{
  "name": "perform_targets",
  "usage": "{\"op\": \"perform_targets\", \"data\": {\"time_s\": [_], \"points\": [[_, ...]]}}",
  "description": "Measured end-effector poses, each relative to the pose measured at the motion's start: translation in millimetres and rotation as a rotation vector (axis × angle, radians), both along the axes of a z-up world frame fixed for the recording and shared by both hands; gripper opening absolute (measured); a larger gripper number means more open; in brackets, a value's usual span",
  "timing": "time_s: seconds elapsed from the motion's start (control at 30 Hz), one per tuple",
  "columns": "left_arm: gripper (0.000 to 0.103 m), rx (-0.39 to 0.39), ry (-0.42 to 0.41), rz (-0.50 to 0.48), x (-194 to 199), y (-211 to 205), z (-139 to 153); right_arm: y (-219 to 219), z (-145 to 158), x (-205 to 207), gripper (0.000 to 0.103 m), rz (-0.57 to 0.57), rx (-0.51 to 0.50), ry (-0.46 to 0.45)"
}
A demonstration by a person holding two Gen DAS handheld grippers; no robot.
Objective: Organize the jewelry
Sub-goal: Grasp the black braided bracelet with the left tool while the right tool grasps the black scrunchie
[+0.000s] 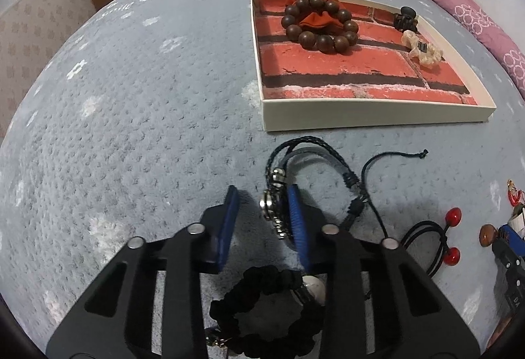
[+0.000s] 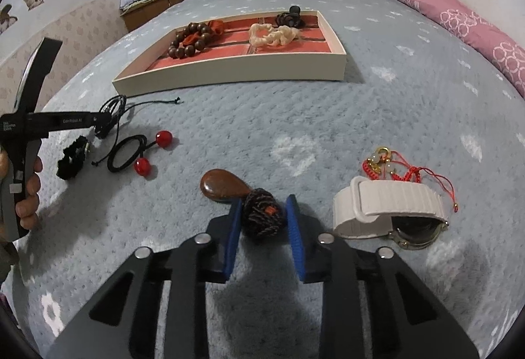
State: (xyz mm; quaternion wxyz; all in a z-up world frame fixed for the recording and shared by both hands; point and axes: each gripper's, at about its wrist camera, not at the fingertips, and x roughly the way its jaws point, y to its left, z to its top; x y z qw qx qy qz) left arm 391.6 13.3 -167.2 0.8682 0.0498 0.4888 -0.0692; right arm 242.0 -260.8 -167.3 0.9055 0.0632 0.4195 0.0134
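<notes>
Bedspread [image 2: 361,116] carries knotted ball [image 2: 262,216] between right fingers [image 2: 233,228].

One shallow cream cardboard tray with a red brick-print floor [image 2: 229,77] holds four things: one dark brown wooden bead bracelet [image 1: 320,23], one rust-orange fabric scrunchie [image 1: 316,18], one black claw hair clip [image 1: 406,18] and one cream ruffled scrunchie [image 2: 272,34].

Loose on the blue bedspread lie:
- one black braided leather cord bracelet with metal beads [image 1: 311,182]
- one chunky black woven bracelet [image 2: 73,156]
- one black hair tie with two red balls [image 2: 131,150]
- one brown teardrop wooden pendant with a dark knotted cord ball [image 2: 224,187]
- one white-strapped wristwatch [image 2: 390,206]
- possibly just one red string bracelet with pale beads [image 2: 390,167]
</notes>
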Motion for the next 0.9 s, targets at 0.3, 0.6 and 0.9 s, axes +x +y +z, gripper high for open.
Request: {"op": "perform_targets", "data": {"time_s": [0.3, 0.6, 0.9], "points": [[0.015, 0.014, -0.002, -0.006, -6, 0, 2, -3, 1, 1, 0.025, 0.005, 0.02, -0.008], [0.015, -0.008, -0.046, -0.013, -17, 1, 22, -1, 13, 4, 0.025, 0.021, 0.001, -0.032], [0.015, -0.01, -0.11, -0.032, -28, -8, 59, 2, 43, 16, 0.024, 0.039, -0.019, -0.083]]}}
